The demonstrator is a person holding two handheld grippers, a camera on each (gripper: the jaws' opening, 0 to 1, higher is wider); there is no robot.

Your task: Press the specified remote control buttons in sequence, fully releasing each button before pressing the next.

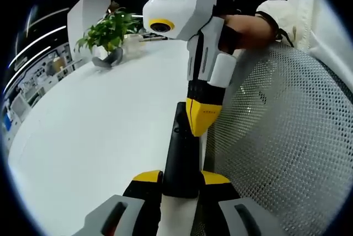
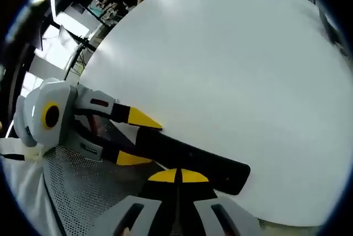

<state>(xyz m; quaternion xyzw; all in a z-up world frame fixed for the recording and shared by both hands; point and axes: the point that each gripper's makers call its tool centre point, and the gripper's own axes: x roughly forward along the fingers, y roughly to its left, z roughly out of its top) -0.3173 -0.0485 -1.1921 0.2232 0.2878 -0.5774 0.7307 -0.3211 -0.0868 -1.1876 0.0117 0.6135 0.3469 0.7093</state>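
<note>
One slim black remote control (image 1: 180,153) lies on the one white worktop (image 1: 99,131). One leafy green potted plant (image 1: 108,32) stands beyond the remote, one white mesh chair back (image 1: 287,137) beside it.

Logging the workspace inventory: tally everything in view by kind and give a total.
Black slim plastic remote control: 1
Handheld yellow-tipped grippers: 2, left gripper and right gripper
Green leafy potted plant: 1
White round table: 1
Grey mesh chair back: 1
Total: 6
</note>
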